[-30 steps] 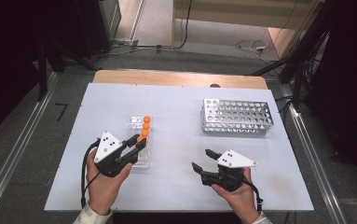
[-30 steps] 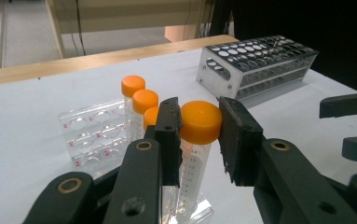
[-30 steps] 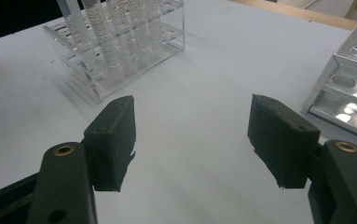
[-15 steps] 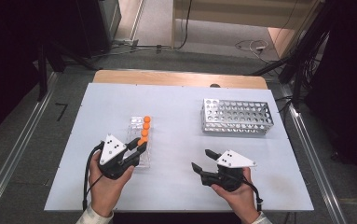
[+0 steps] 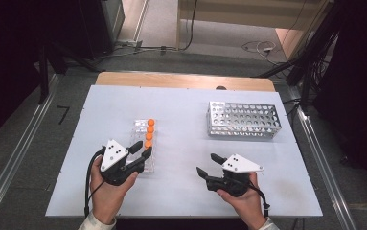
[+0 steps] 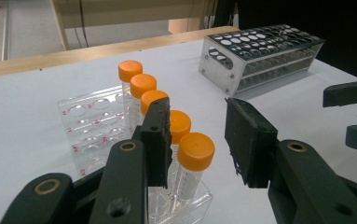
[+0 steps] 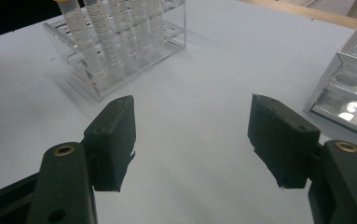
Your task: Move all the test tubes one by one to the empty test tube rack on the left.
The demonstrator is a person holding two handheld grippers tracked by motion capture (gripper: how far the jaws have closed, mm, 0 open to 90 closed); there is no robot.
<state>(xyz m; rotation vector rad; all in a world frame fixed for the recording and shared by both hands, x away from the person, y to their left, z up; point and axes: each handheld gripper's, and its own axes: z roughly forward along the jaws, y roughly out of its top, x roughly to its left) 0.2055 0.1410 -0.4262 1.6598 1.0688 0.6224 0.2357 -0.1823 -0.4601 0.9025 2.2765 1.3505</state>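
Several clear tubes with orange caps (image 5: 149, 132) stand in a row in a clear plastic rack (image 5: 138, 132) at the table's left middle. My left gripper (image 5: 143, 150) is at the rack's near end. In the left gripper view its jaws (image 6: 197, 126) have just been opening and stand apart on either side of the nearest tube (image 6: 195, 150) without pressing on it. My right gripper (image 5: 206, 163) rests low at the front right, open and empty. In its own view its jaws (image 7: 192, 135) point over bare table toward the clear rack (image 7: 120, 70).
A perforated metal tube rack (image 5: 243, 120) stands at the back right with all its holes vacant, also seen from the left gripper (image 6: 260, 56) and the right gripper (image 7: 348, 84). The white tabletop (image 5: 186, 110) ends at a wooden strip at the far edge.
The left gripper's jaws have parted at the near end of the clear rack. The right gripper and both racks have not moved.
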